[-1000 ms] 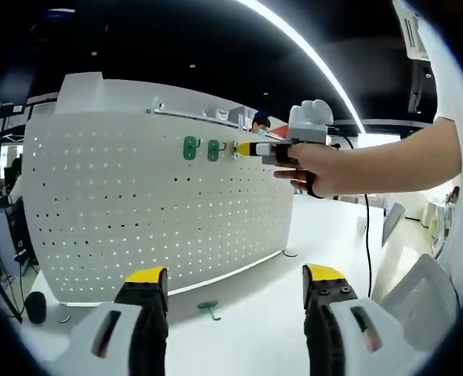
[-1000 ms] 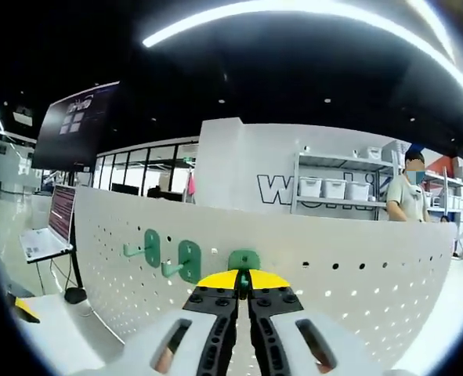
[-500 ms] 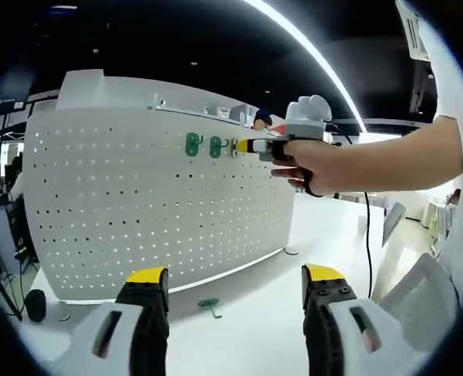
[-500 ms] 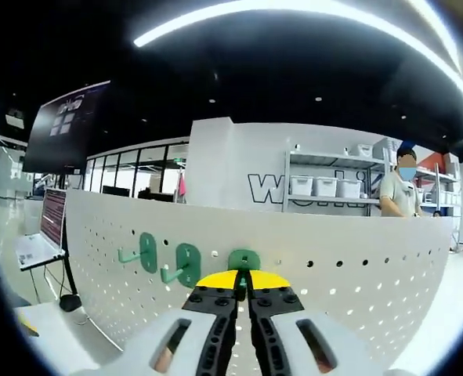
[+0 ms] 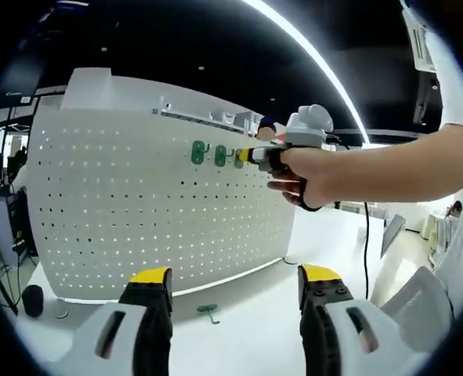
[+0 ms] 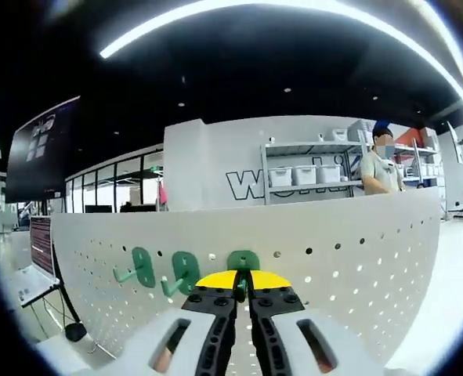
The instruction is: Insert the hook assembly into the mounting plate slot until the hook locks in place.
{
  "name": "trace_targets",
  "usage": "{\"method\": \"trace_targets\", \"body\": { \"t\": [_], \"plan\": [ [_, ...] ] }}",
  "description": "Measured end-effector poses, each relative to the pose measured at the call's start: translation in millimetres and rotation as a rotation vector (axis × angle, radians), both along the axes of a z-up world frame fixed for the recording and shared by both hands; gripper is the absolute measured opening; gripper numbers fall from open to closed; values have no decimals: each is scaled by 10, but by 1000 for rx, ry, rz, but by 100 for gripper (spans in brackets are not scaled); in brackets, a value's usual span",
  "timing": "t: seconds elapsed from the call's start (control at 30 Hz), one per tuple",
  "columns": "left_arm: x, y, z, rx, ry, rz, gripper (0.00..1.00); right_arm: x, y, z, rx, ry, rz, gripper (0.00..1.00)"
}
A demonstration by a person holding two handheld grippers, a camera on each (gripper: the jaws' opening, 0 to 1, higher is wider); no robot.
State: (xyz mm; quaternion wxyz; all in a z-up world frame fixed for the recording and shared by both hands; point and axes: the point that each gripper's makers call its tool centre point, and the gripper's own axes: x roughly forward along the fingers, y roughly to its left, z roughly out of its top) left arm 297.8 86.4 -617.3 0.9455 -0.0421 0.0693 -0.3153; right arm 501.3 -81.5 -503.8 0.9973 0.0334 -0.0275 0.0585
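While the right tongs (image 6: 243,283) pinch shut on the small green plastic hook (image 6: 243,262), its flat back plate sits right against the tall white board full of little holes (image 6: 356,266), near the top edge. Two more green hooks like it (image 6: 165,270) already hang on the board just beside it.

In the left gripper view, a person's hand (image 5: 305,174) holds the right tongs up at the same high spot (image 5: 240,156), close to the two hung hooks (image 5: 208,153). The left tongs (image 5: 235,294) are wide open with nothing in them, down low over the white counter (image 5: 247,329). One more green hook (image 5: 208,312) lies there, near the foot of the board.

The hook looks tiny and light, and hard, not bendy. It is smooth, so it may slip or twist if held loosely. The best place to hold it is the stick-out arm, the way the right tongs do, so the back plate stays free to go into the holes. I cannot tell if it has clicked in yet. A firm, straight push is likely what it needs; a crooked push could make it pop out.
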Motion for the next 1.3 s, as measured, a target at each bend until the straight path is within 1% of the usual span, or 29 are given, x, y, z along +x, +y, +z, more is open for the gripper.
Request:
{"method": "trace_targets", "body": {
  "t": [0.33, 0.4, 0.47, 0.6, 0.63, 0.7, 0.8, 0.87, 0.97, 1.07, 1.1, 1.3],
  "plan": [
    [-7, -4, -10, 2, -1, -1, 67, -12, 0, 1, -5, 3, 23, 3],
    [-3, -4, -11, 1, 0, -1, 67, -18, -6, -9, 8, 10, 41, 4],
    [-2, -8, -13, 3, 1, -2, 68, -16, -1, -6, 4, 10, 54, 5],
    [4, -21, -1, 0, -3, -4, 68, -41, -8, -31, -5, 22, 72, 13],
    [2, -26, -4, 3, -3, -5, 68, -53, 2, -69, 7, 40, 89, 15],
    [-3, -33, -7, 8, -4, -7, 68, -71, -3, -113, -3, 51, 102, 18],
    [-15, -33, -2, 7, -5, -6, 68, -101, -3, -153, 16, 61, 121, 26],
    [-17, -31, -4, 8, -5, -6, 68, -122, 17, -200, -13, 83, 134, 31],
    [-18, -26, -3, 11, -6, -5, 69, -165, 42, -230, -18, 84, 153, 36],
    [-25, -21, -4, 14, -6, -4, 69, -189, 63, -268, -12, 97, 170, 40],
    [-26, -18, -4, 15, -7, -4, 69, -197, 70, -284, -26, 99, 180, 40],
    [-34, -3, 8, 16, -10, 1, 69, -204, 49, -270, -6, 88, 186, 39]
  ]
}}
